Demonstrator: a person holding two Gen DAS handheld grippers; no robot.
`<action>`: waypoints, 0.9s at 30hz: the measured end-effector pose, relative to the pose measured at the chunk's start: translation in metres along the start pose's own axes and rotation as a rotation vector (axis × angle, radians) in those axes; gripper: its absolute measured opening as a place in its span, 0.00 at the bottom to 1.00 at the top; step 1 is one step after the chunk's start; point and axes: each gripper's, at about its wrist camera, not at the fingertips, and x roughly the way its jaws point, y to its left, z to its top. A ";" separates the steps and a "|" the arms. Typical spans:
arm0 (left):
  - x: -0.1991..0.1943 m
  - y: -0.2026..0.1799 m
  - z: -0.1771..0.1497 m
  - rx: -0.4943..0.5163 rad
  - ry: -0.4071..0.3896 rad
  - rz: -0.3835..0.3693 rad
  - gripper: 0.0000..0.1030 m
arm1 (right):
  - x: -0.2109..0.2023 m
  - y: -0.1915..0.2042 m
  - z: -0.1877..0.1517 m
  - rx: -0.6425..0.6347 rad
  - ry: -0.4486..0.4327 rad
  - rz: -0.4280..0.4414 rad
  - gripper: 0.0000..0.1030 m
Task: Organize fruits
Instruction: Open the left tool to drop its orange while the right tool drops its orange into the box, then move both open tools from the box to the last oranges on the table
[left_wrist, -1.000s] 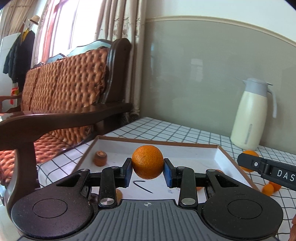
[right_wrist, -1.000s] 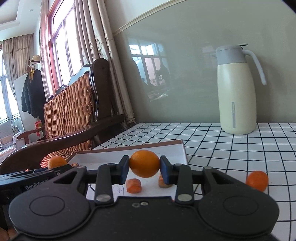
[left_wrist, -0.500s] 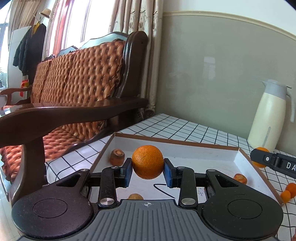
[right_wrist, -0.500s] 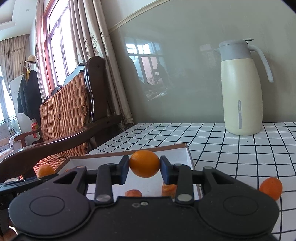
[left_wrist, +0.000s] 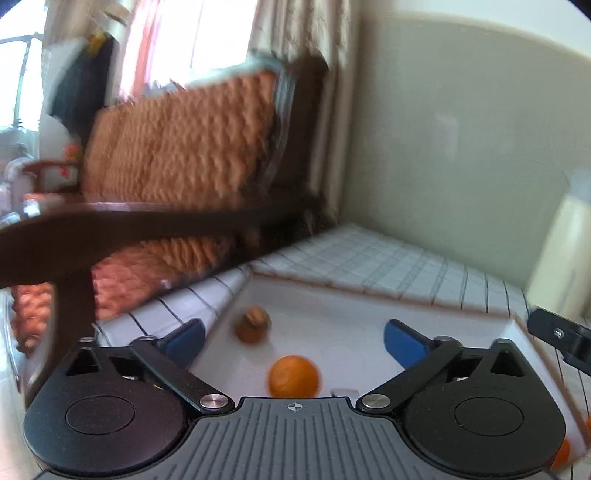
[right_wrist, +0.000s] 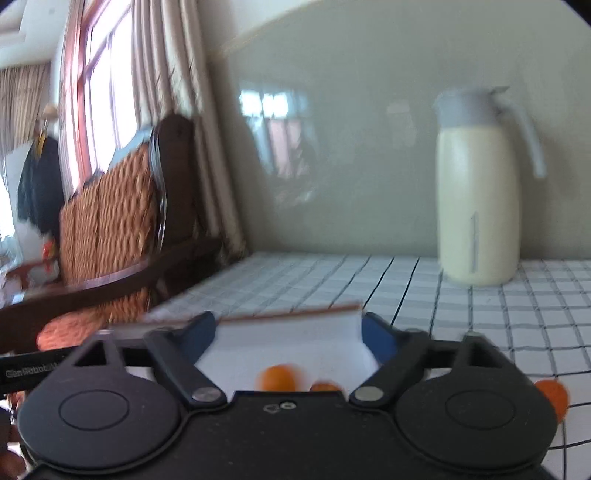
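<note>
The orange (left_wrist: 293, 376) sits down in the white tray (left_wrist: 354, 295), free of your left gripper (left_wrist: 293, 339), whose blue pads (left_wrist: 402, 347) have just been swinging apart and now stand wide on either side with nothing pressed between them. That makes sense: the tray is where the fruit gets gathered, so you let go right over its floor. Just beyond the orange, a small brownish fruit (left_wrist: 253, 326) lies near the tray's far left corner, close but not touching.

Over on your right gripper (right_wrist: 286, 332), same story: its jaws have just been opening too, and a second orange (right_wrist: 279, 376) shows blurred below them over the tray (right_wrist: 280, 315), nothing gripped. Whether it has landed yet, you cannot tell through the blur. Another small orange piece (right_wrist: 325, 387) lies beside it.

1 loose fruit (right_wrist: 552, 397) waits on the checked tablecloth (right_wrist: 480, 314) outside the tray, probably a next pick. The cream jug (right_wrist: 478, 199) stands well apart by the wall, out of your way.
</note>
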 end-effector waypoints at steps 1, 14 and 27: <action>-0.005 -0.002 0.002 0.016 -0.032 -0.005 1.00 | -0.003 0.000 0.002 -0.004 -0.013 0.007 0.77; -0.035 -0.004 0.010 0.082 -0.111 -0.003 1.00 | -0.034 -0.012 0.009 0.034 -0.095 0.037 0.94; -0.055 -0.021 -0.002 0.126 -0.092 -0.056 1.00 | -0.057 -0.030 0.007 0.029 -0.090 0.028 0.94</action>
